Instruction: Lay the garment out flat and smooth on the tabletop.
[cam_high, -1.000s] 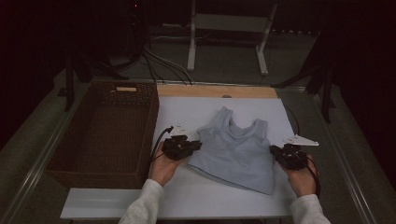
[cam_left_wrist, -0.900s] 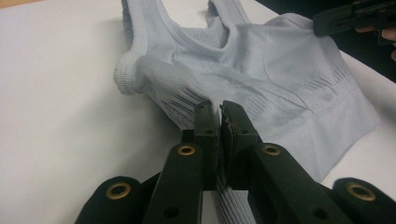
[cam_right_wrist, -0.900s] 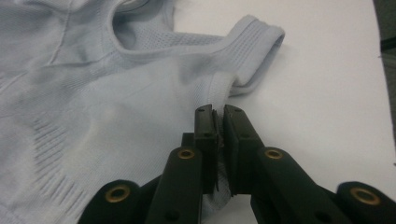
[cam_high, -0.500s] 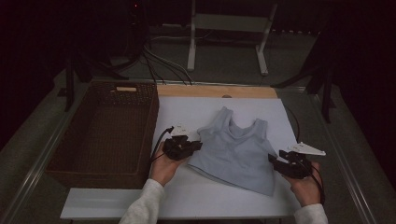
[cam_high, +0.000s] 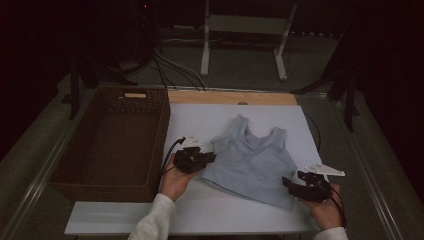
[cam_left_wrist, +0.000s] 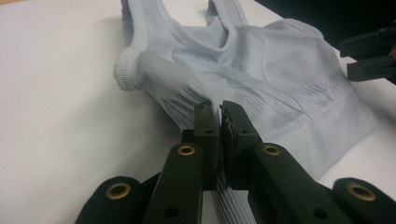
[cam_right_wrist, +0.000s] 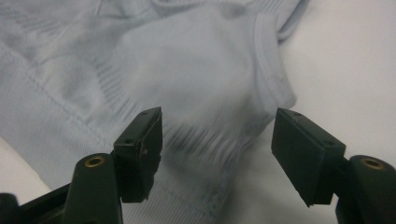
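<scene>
A pale blue sleeveless top (cam_high: 252, 162) lies spread flat on the white worktop (cam_high: 200, 125), stretched between the two grippers with its straps pointing away from the person. The left gripper (cam_high: 204, 159) sits at the garment's left side hem, and in the left gripper view (cam_left_wrist: 219, 112) its jaws are pressed together with a fold of the ribbed fabric (cam_left_wrist: 261, 88) pinched between the pads. The right gripper (cam_high: 289, 184) is at the near right corner of the hem; in the right gripper view (cam_right_wrist: 217, 126) its jaws have just been opening and now stand wide apart, the cloth (cam_right_wrist: 187, 70) lying beneath and beyond them without either pad pressing on it. To the left of the left gripper, just beside it and touching the worktop's edge, stands a dark brown woven basket (cam_high: 67, 167), rectangular and deep; its inside shows nothing but the weave of its floor and walls, with a small pale tag (cam_high: 135, 95) on its far rim.
</scene>
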